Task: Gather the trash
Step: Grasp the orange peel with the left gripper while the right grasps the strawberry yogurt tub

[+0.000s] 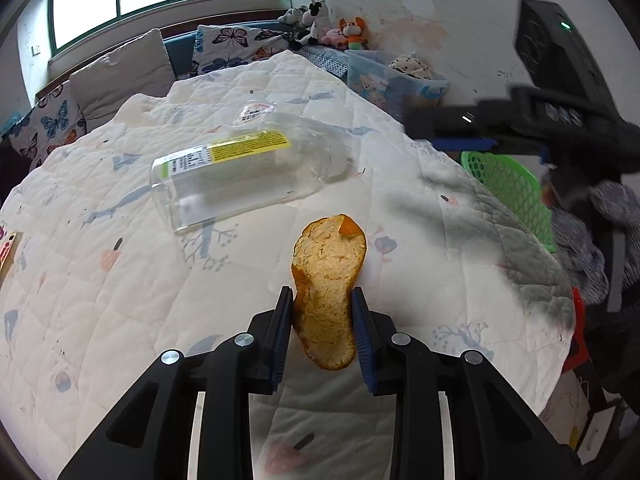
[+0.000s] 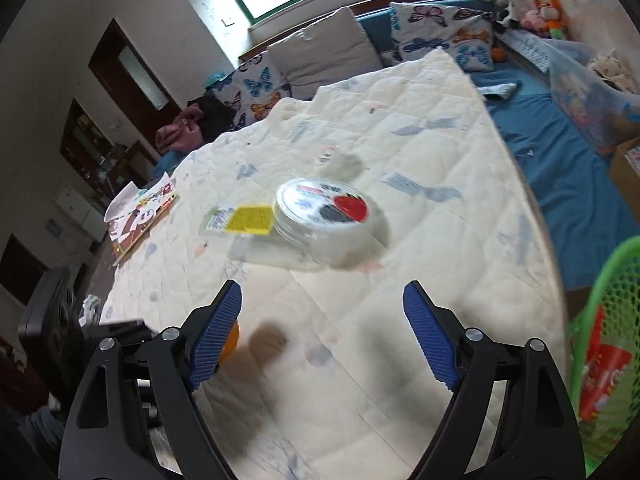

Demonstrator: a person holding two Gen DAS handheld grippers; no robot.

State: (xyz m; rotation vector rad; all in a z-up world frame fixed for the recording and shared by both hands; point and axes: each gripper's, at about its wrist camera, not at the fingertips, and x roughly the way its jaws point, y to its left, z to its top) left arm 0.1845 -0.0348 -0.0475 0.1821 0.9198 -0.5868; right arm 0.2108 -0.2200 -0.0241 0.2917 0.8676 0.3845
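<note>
The left claw (image 1: 323, 312) is squeezed shut on a curled piece of orange peel (image 1: 328, 276). The peel shows its pale, fuzzy inside, with a bit of bright orange skin at the top. It is held up off the white quilted blanket with little blue and pink pictures (image 1: 120, 280), so this bit of trash is already picked up.

The right claw (image 2: 322, 336) is wide open with nothing between its blue pads. It hangs over the same blanket and points toward a clear plastic box with a yellow label (image 2: 256, 224). A round clear lid with a red strawberry picture (image 2: 328, 210) looks to rest against that box. From the left wrist view the box (image 1: 240, 168) lies on its side in the middle of the blanket, well apart from the peel.

A green plastic basket with holes (image 2: 600, 320) stands at the right edge of the blanket. Something red is already inside it.

I think the step now is carrying the peel to the basket. Next, the left claw needs to get over the basket and let go. The right claw looks ready to go for the clear box, which is wide and slippery, so it should close around a thin edge.
</note>
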